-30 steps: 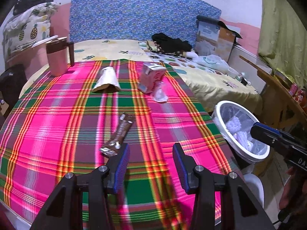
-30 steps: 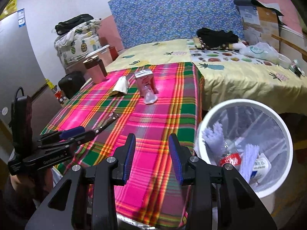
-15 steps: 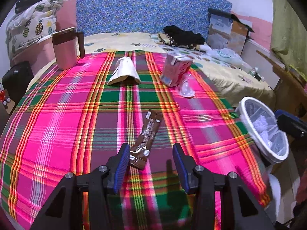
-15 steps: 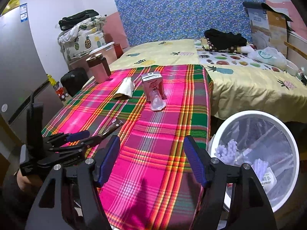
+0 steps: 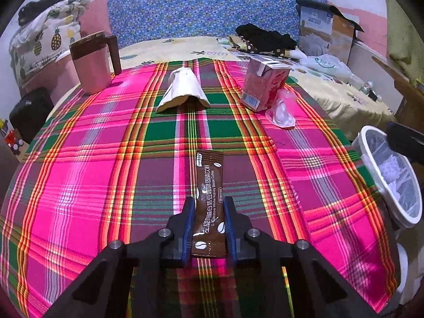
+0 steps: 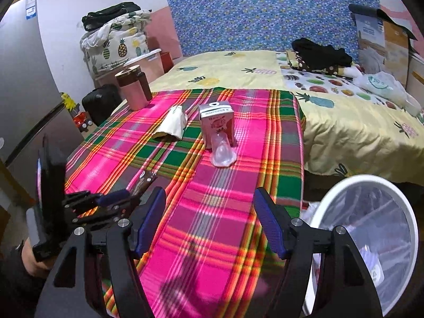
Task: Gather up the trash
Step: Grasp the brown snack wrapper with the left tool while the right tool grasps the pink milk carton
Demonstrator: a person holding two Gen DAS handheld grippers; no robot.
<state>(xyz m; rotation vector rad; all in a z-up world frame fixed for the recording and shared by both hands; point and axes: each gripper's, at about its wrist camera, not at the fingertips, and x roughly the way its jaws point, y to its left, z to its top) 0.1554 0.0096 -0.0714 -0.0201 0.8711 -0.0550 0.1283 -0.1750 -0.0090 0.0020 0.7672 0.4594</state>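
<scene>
The brown coffee sachet (image 5: 209, 198) is lying low in the middle of the left wrist frame on the plaid cloth (image 5: 106, 159), and the left gripper (image 5: 209, 212), whose jaws have just been closing, is clamped on its near end. The right gripper (image 6: 209, 220) is spread wide with nothing between its fingers, and the white bin (image 6: 408, 212) is seen at the lower right of its frame.

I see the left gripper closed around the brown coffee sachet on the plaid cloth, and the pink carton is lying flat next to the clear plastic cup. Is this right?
One detail is wrong: the pink carton stands upright, not flat, as the right wrist view shows. The clear plastic cup lies on its side against it. The left gripper has just closed around the brown coffee sachet on the plaid cloth.
</scene>
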